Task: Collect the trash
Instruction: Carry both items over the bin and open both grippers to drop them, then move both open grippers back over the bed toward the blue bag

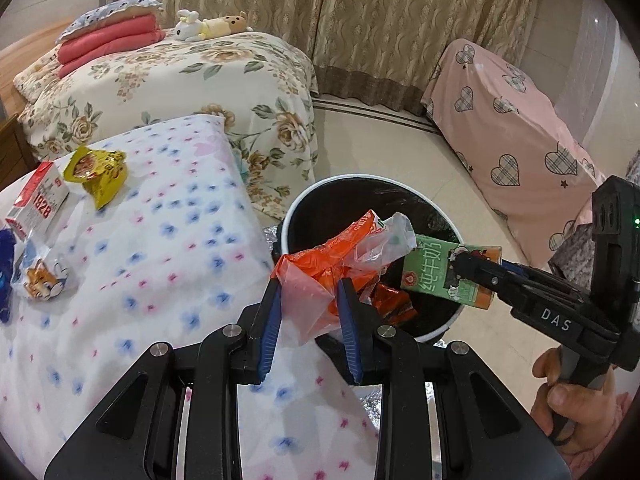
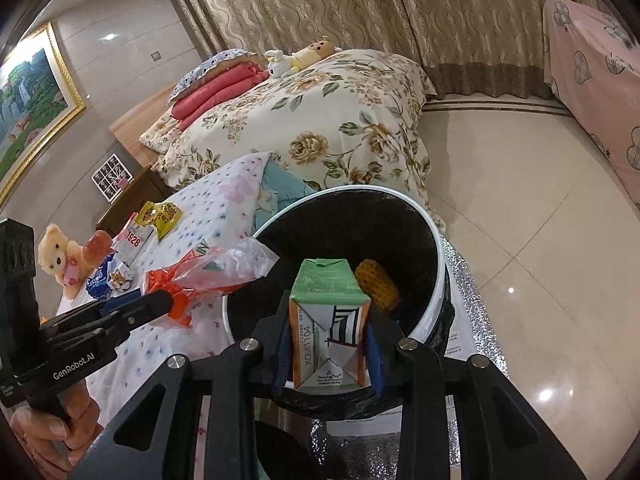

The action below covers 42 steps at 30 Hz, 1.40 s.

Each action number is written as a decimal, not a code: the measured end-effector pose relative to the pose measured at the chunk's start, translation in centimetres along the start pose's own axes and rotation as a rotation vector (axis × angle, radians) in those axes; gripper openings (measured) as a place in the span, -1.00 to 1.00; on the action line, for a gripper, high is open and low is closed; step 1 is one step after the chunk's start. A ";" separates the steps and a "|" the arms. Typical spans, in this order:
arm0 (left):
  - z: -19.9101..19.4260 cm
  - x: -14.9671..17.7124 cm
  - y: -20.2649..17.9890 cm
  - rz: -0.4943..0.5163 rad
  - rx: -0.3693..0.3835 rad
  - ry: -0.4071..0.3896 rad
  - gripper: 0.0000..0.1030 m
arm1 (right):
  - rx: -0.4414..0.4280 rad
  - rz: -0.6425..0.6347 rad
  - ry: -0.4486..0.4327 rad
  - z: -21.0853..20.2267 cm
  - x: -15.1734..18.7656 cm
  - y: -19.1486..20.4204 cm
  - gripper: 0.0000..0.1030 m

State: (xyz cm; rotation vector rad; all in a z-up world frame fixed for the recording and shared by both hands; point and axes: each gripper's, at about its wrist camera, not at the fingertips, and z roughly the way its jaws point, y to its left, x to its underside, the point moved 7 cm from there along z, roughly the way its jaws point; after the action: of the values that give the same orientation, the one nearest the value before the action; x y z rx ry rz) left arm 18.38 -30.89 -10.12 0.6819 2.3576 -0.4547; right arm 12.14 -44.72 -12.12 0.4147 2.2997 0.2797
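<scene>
My left gripper [image 1: 308,284] is shut on an orange and clear plastic bag [image 1: 340,260] and holds it over the near rim of the black-lined trash bin [image 1: 304,204]. My right gripper [image 2: 328,312] is shut on a green and orange milk carton [image 2: 328,320] and holds it above the bin's [image 2: 436,248] opening. The carton also shows in the left wrist view [image 1: 444,276], the bag in the right wrist view [image 2: 208,276]. A yellow item [image 2: 376,284] lies inside the bin.
On the flowered cloth [image 1: 160,240] lie a yellow snack wrapper [image 1: 98,172], a red and white 1928 box [image 1: 38,200], a small cartoon packet [image 1: 42,276] and a blue wrapper [image 2: 98,278]. A teddy bear [image 2: 60,256] sits at the left. A floral bed [image 1: 180,80] stands behind.
</scene>
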 end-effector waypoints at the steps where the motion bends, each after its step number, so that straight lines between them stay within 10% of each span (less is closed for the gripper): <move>1: 0.2 0.0 -0.1 0.001 -0.002 0.002 -0.49 | 0.001 -0.001 0.001 0.1 0.0 -0.1 -0.40; 24: 2.8 -0.6 -0.8 -0.011 -0.006 0.055 -0.29 | 0.018 0.023 0.000 1.7 -2.0 -1.0 -0.39; 28: 1.9 -0.6 -0.4 -0.027 -0.004 0.039 0.36 | 0.003 0.038 -0.003 1.5 -2.2 -0.9 -0.17; 42: -4.1 3.2 5.3 -0.142 -0.082 -0.047 0.43 | -0.063 0.018 -0.027 0.0 -1.4 3.4 0.52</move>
State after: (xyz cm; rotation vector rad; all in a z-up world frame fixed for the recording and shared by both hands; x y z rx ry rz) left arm 17.31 -23.49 -9.96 0.4631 2.3750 -0.4276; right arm 13.73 -42.16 -10.07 0.4052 2.2553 0.3520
